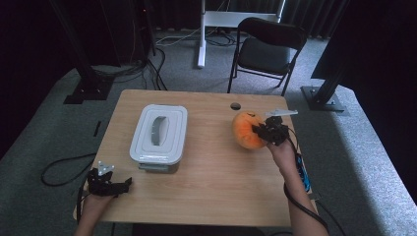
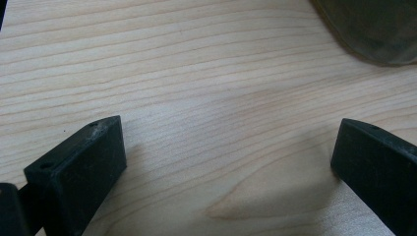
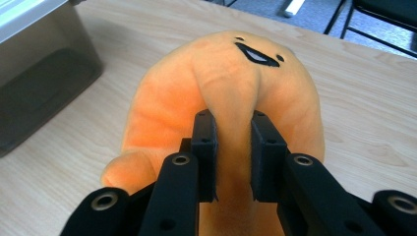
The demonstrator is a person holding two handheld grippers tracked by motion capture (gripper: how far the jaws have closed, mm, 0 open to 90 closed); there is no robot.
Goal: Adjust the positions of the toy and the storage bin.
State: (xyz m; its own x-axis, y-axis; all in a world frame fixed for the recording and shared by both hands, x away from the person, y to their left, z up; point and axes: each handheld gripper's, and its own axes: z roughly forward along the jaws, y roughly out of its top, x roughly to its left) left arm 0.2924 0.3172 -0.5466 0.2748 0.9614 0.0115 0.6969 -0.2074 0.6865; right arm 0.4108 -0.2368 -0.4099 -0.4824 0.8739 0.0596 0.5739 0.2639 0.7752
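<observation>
In the right gripper view, the right tongs [image 3: 234, 157] hid the fold of the orange plush toy [image 3: 221, 88] they pinched, and the picture's bottom edge cut off the toy's lower end. The grey box [image 3: 39, 73] ran off the left edge there. In the left gripper view, a dark, blurred corner [image 2: 373, 29] at the top right stayed too unclear to tell.

The left claw [image 1: 123, 184] lies low at the near left corner, its hand [image 1: 93, 206] coming in from the bottom edge; in the left gripper view its two black jaws stand wide apart with nothing between them. The right forearm reaches forward and inward, and the right claw [image 1: 256, 130] points away from the person, its jaws drawn close together, pinching a fold of soft orange plush.
</observation>
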